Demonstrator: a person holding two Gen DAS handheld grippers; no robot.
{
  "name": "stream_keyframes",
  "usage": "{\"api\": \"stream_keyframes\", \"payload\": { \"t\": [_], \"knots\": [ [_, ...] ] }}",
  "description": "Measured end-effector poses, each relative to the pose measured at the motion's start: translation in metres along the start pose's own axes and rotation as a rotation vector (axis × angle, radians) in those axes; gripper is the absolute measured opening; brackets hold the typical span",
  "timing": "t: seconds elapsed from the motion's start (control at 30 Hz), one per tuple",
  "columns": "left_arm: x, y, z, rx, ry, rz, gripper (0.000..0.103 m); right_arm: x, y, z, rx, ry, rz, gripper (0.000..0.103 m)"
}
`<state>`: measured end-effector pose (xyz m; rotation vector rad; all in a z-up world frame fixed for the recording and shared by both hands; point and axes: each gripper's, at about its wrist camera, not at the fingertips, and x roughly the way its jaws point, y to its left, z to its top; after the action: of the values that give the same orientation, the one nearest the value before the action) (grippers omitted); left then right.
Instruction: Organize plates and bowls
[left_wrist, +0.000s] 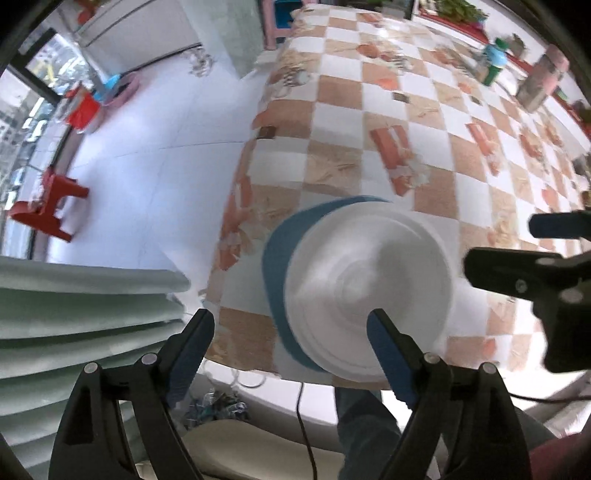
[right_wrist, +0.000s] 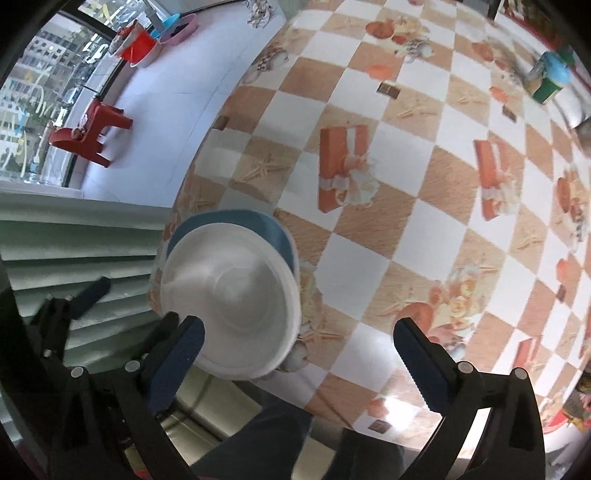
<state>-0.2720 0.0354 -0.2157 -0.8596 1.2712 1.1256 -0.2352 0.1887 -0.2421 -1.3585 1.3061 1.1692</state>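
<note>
Looks like the stacking step: one white bowl (left_wrist: 369, 291) sits upside down on one blue plate (left_wrist: 275, 266) at the near edge of the tabletop (left_wrist: 369, 122). Both the left claw (left_wrist: 291, 354) and right claw (right_wrist: 299, 350) hang wide open, holding nothing. Next move, I'd guess, needs a claw lined up on the bowl's rim.

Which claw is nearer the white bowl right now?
Hard to call. The left claw and right claw are both open at the white bowl, each with one finger overlapping its rim.
</note>
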Motion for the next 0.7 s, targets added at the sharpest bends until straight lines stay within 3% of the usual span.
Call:
{"api": "stream_keyframes", "payload": {
  "t": [0.27, 0.7],
  "knots": [
    [-0.006, -0.007, 0.000, 0.001, 0.047, -0.070, 0.087, -0.020, 0.006, -0.012, -0.039, -0.052, -0.082, 0.103],
    [-0.018, -0.017, 0.006, 0.062, 0.017, -0.041, 0.088, -0.022, 0.010, -0.018, -0.042, -0.035, -0.085, 0.103]
  ]
}}
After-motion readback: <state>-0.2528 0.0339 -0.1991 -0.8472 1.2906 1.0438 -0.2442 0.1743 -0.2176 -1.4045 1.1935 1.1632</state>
